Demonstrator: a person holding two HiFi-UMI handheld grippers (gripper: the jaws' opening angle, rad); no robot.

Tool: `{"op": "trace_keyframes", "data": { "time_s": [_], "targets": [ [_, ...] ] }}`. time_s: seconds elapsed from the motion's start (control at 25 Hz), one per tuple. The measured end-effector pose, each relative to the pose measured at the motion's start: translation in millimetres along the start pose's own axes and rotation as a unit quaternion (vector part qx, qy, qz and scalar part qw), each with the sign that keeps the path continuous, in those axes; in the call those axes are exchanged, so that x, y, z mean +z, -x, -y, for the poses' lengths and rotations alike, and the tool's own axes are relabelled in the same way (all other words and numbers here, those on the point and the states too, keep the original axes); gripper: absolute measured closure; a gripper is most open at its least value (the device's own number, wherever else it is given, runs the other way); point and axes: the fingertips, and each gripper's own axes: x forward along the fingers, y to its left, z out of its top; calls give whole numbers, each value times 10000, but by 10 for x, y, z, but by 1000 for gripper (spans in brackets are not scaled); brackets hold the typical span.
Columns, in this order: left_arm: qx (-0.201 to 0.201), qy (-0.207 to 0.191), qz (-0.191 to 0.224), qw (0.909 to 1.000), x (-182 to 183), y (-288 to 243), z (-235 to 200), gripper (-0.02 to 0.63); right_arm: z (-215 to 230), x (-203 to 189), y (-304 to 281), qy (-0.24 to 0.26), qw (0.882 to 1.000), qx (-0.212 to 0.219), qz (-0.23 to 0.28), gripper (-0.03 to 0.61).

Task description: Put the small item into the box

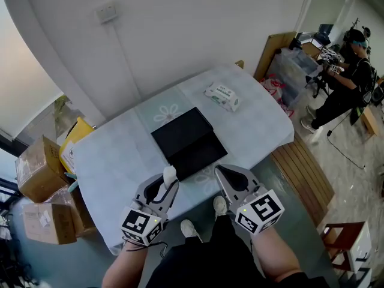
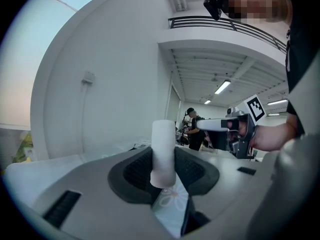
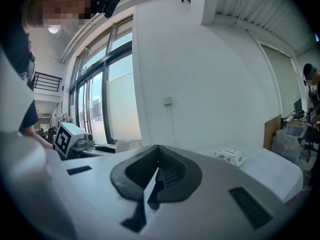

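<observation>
A black box (image 1: 189, 141) lies open in the middle of the white-clothed table (image 1: 114, 161). My left gripper (image 1: 168, 182) hovers at the table's near edge, just left of the box's front, shut on a small white cylinder (image 1: 170, 175). In the left gripper view the cylinder (image 2: 163, 151) stands upright between the dark pads. My right gripper (image 1: 223, 174) is beside it, at the box's near right corner. Its jaws are shut with nothing in them, and in the right gripper view its fingertips (image 3: 157, 148) meet.
A pack of wet wipes (image 1: 222, 96) lies on the far right part of the table. Cardboard boxes (image 1: 39, 168) and a yellow bag (image 1: 77, 138) stand on the floor at the left. A slatted wooden platform (image 1: 303, 173) is at the right, with a person (image 1: 351, 71) beyond it.
</observation>
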Motion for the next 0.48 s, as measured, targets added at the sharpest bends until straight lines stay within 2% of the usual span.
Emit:
{"op": "trace_keyframes", "data": {
  "time_s": [0.48],
  "targets": [
    [252,162,-542,9981,-288,-597,-97,476,590,-159,-225,-201,9990,243,-315,569]
  ]
}}
